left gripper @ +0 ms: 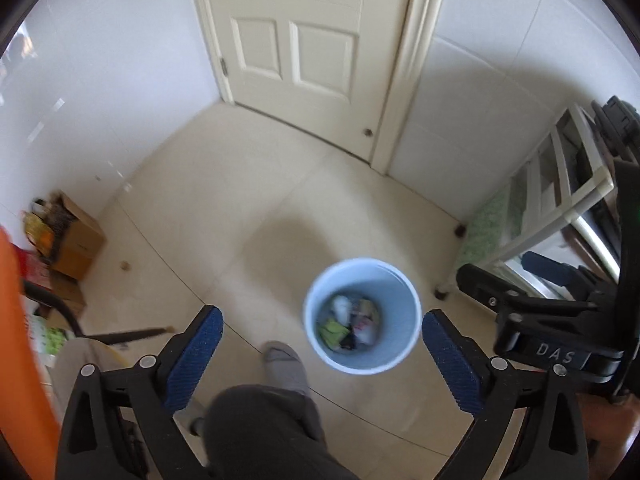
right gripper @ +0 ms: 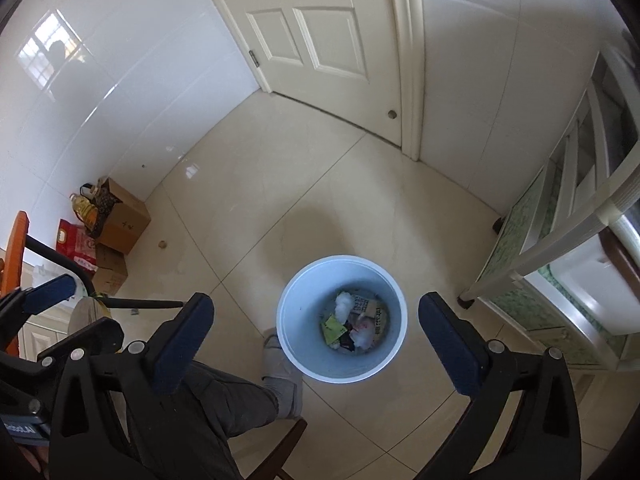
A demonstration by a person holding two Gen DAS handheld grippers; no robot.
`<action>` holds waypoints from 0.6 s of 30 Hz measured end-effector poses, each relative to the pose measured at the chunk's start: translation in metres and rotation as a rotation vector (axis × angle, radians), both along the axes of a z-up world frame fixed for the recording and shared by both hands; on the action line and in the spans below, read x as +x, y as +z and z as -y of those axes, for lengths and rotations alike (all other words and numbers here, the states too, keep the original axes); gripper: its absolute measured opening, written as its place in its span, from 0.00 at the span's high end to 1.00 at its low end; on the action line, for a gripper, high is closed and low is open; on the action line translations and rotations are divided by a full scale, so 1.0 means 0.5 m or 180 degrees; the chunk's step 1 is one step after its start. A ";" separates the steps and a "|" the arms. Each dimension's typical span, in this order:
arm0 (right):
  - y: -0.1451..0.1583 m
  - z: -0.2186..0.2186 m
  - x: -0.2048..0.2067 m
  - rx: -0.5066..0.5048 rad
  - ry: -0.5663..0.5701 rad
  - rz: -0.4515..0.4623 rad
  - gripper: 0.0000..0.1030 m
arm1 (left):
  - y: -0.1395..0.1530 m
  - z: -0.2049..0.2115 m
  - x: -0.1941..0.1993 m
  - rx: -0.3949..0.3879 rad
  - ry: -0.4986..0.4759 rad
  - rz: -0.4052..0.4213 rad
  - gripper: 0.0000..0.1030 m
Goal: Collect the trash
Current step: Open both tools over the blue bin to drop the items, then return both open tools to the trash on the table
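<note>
A pale blue bin (left gripper: 394,292) (right gripper: 304,292) stands on the tiled floor below both grippers. Inside it lies trash (left gripper: 352,326) (right gripper: 358,322): white wads, a green wrapper and printed packets. My left gripper (left gripper: 322,356) hangs above the bin with its blue pads wide apart and nothing between them. My right gripper (right gripper: 314,348) also hangs over the bin, open and empty. In the left wrist view the right gripper's body (left gripper: 552,320) shows at the right edge. In the right wrist view part of the left gripper (right gripper: 48,292) shows at the left edge.
A person's leg in dark trousers (left gripper: 264,432) (right gripper: 224,404) and grey sock (left gripper: 286,364) (right gripper: 280,380) sits next to the bin. Cardboard boxes (right gripper: 124,220) and bags stand at the left wall. A cream door (right gripper: 320,40) is ahead; a white-framed rack (right gripper: 560,248) stands right.
</note>
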State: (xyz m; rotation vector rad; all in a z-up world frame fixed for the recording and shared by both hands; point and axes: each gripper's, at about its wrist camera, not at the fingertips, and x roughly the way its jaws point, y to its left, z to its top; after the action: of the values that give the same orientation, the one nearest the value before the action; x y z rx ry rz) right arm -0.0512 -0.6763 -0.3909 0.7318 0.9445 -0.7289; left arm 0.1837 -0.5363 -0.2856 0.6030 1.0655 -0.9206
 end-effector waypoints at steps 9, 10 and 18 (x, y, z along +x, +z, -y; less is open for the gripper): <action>0.133 -0.075 0.028 -0.0291 0.0120 0.0235 0.00 | 0.121 -0.115 -0.054 -0.0491 0.0280 0.0178 0.04; 0.152 -0.084 0.032 -0.0330 0.0135 0.0274 0.00 | 0.138 -0.131 -0.059 -0.0561 0.0312 0.0223 0.04; 0.302 -0.172 0.083 -0.0659 0.0385 0.0583 0.00 | 0.247 -0.307 -0.095 -0.0967 0.0612 0.0514 0.04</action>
State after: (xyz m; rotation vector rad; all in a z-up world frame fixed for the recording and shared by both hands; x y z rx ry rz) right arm -0.0099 -0.5902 -0.2400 0.5444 0.7279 -0.6311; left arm 0.1360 -0.3829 -0.1624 0.3107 0.8034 -0.8296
